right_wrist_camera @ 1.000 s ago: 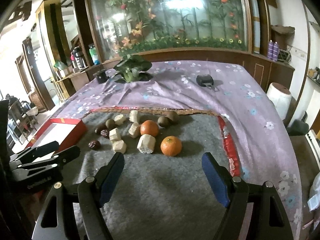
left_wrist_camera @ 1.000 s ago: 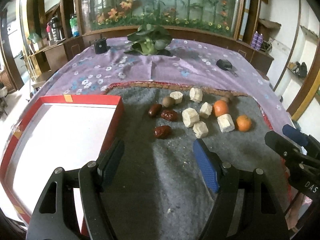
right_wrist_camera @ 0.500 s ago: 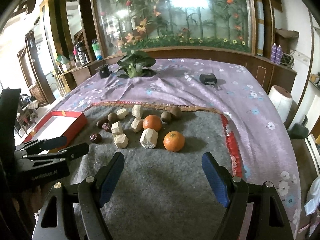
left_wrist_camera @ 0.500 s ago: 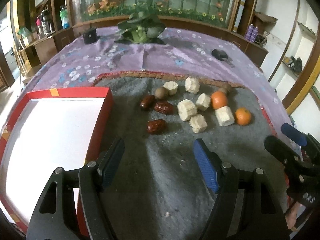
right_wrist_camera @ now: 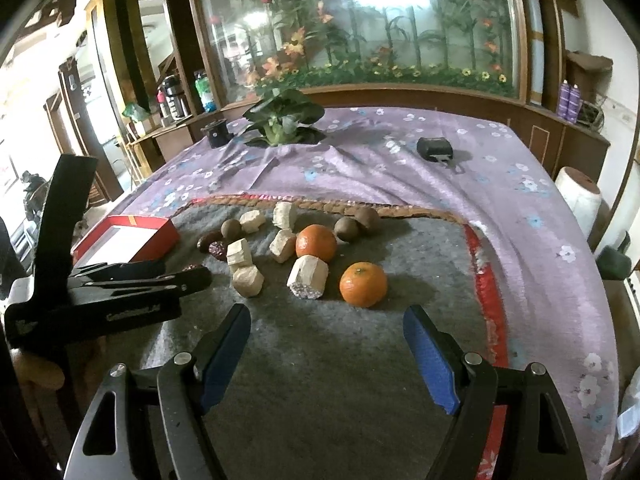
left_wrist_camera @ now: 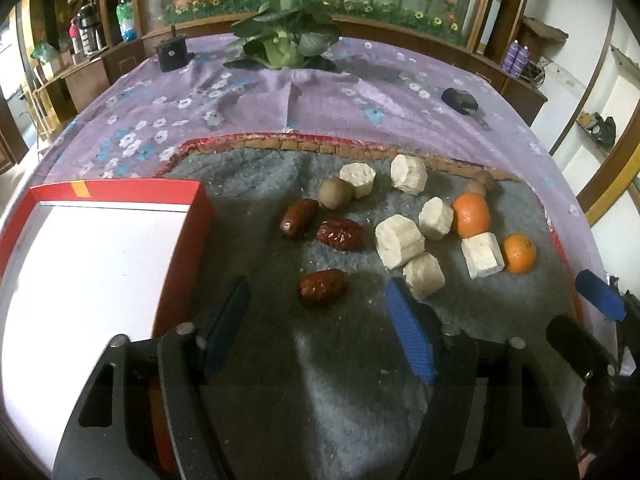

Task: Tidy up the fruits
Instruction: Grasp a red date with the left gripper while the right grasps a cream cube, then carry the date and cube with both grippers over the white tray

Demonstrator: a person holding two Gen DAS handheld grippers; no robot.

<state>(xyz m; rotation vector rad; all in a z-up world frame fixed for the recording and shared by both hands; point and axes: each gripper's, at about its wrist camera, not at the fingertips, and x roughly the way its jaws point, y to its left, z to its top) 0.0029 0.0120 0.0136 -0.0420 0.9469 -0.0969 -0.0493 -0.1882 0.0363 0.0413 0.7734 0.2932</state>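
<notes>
Fruit lies on a grey felt mat (left_wrist_camera: 328, 380): three red dates, the nearest (left_wrist_camera: 322, 287) just ahead of my open left gripper (left_wrist_camera: 316, 312), two oranges (left_wrist_camera: 518, 253) (right_wrist_camera: 363, 284), brown kiwis (left_wrist_camera: 336, 194) and several pale sugarcane chunks (left_wrist_camera: 399, 241) (right_wrist_camera: 307, 277). A red box with a white inside (left_wrist_camera: 80, 264) sits at the left; it also shows in the right wrist view (right_wrist_camera: 124, 238). My right gripper (right_wrist_camera: 326, 340) is open and empty, short of the near orange. The left gripper shows from the side in the right wrist view (right_wrist_camera: 196, 276).
The table has a purple floral cloth (left_wrist_camera: 280, 100). At the back stand a green plant (left_wrist_camera: 282, 46), a small black box (left_wrist_camera: 172, 54) and a black device (left_wrist_camera: 460, 100). A white cylinder (right_wrist_camera: 580, 198) stands off the table's right side.
My left gripper has moved forward and down toward the nearest date, so the fruit looks larger. My right gripper has edged forward toward the oranges. Both stay open.
</notes>
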